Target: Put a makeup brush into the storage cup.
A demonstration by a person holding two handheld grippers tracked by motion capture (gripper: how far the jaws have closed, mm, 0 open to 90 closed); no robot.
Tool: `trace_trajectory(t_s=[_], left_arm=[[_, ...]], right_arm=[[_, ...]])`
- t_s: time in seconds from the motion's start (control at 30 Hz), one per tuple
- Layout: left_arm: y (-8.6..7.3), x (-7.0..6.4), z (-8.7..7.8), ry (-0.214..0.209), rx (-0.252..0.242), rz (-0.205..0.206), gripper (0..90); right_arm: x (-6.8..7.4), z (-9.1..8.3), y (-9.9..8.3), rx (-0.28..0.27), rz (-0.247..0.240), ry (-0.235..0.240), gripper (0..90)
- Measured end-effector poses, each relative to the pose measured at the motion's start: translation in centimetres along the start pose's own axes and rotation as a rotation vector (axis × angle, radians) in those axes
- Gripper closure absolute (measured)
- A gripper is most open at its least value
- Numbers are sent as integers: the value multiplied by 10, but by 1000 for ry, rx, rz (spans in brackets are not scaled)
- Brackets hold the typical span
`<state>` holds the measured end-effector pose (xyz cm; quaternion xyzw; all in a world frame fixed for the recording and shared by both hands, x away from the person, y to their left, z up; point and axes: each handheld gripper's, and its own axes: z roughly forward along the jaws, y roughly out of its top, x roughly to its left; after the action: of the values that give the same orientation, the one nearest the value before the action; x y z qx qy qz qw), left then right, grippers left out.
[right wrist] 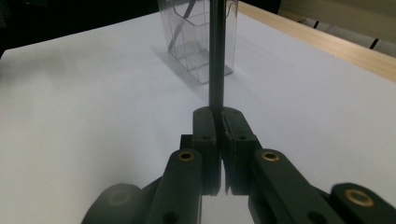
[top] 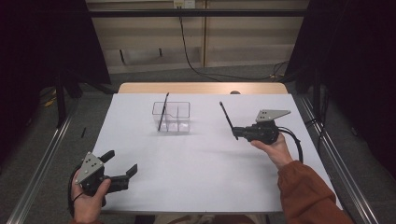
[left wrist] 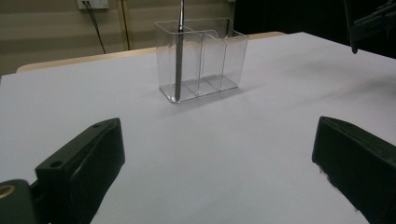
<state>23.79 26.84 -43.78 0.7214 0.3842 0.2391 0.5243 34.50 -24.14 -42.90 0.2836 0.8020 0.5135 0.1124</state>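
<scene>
From the high view, a white matte table sheet point(top: 201, 177) is seen, with a strip of pale wood at its far edge. A clear plastic organizer point(top: 171, 116), box-shaped and split by thin walls, is placed toward the far middle of the sheet. One slim dark pen point(top: 163, 112) is leaned inside its left compartment, tilted. The right gripper point(top: 235, 133) is held to the right of the organizer, well apart from it, and a second dark pen point(top: 227, 117) is pinched in its closed jaws, slanting up and away. The left gripper point(top: 122, 169) is held low at the near left corner, its jaws spread wide with nothing between them. Two pens are counted, two grippers, one organizer.

In the left gripper view, two blunt black jaws are seen far apart at the bottom corners. The organizer point(left wrist: 201, 58) is shown ahead on the sheet point(left wrist: 210, 154), glossy and see-through, with three compartments counted. The standing pen point(left wrist: 179, 51), smooth and grey here, is set in the leftmost one.

In the right gripper view, the jaws are pressed together on the held pen point(right wrist: 216, 56), a straight dark rod rising from the right gripper point(right wrist: 216, 116). The organizer point(right wrist: 198, 37) is seen beyond it.
</scene>
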Motion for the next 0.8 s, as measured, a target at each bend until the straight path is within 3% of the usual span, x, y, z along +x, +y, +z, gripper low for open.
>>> trace_trajectory(t_s=[0.4, 0.8], left_arm=[[1, 0, 0, -5, -9, -4, 25], [1, -2, 3, -7, -14, -6, 25]], right_arm=[[13, -6, 7, -102, 15, 49, 846], [35, 2, 11, -130, 10, 103, 846]])
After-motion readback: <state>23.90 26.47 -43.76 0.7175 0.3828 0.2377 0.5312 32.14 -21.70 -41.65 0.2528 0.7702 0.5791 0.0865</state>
